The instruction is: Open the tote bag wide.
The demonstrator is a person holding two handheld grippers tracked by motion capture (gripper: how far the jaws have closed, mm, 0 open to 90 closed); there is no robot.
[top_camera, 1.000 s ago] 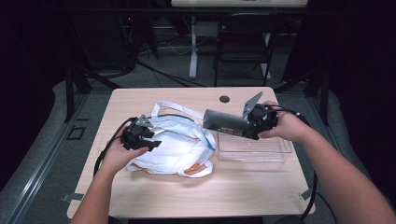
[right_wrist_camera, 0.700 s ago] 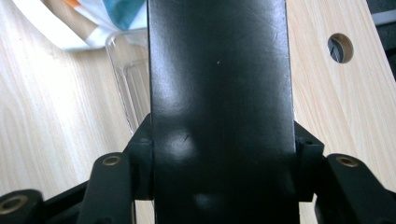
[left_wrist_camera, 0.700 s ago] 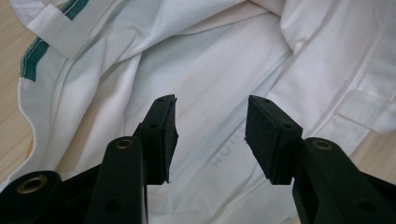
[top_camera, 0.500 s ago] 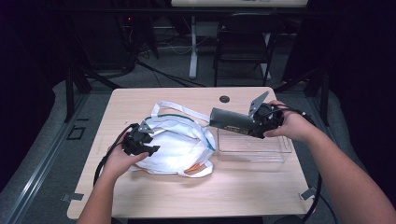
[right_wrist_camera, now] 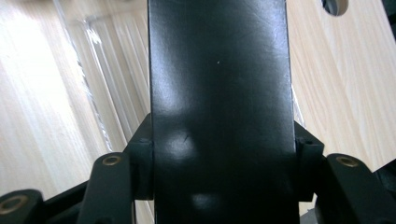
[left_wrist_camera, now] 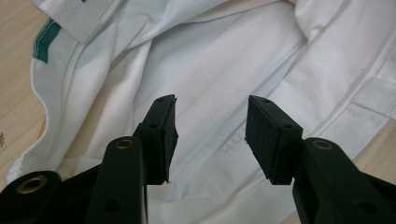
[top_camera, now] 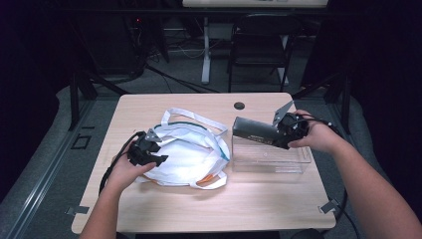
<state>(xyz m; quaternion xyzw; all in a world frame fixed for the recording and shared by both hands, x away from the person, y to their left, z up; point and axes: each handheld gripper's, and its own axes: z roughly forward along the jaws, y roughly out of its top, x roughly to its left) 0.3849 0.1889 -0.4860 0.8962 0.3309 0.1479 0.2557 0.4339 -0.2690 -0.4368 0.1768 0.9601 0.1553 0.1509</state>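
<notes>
left gripper (left_wrist_camera: 210,135) open over white bag (left_wrist_camera: 224,70), right gripper (right_wrist_camera: 223,163) clamping black box (right_wrist_camera: 219,93)

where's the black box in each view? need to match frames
High view: black box right of centre, held in the right gripper above the clear bin.
Left gripper view: white bag under open jaws; I can't find the box.
Right gripper view: box up the middle, clamped between the jaws.
Shared landmark: the table hole.

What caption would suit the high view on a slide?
Right gripper holds a dark box over a clear bin; left gripper hovers open at a white bag.
</notes>
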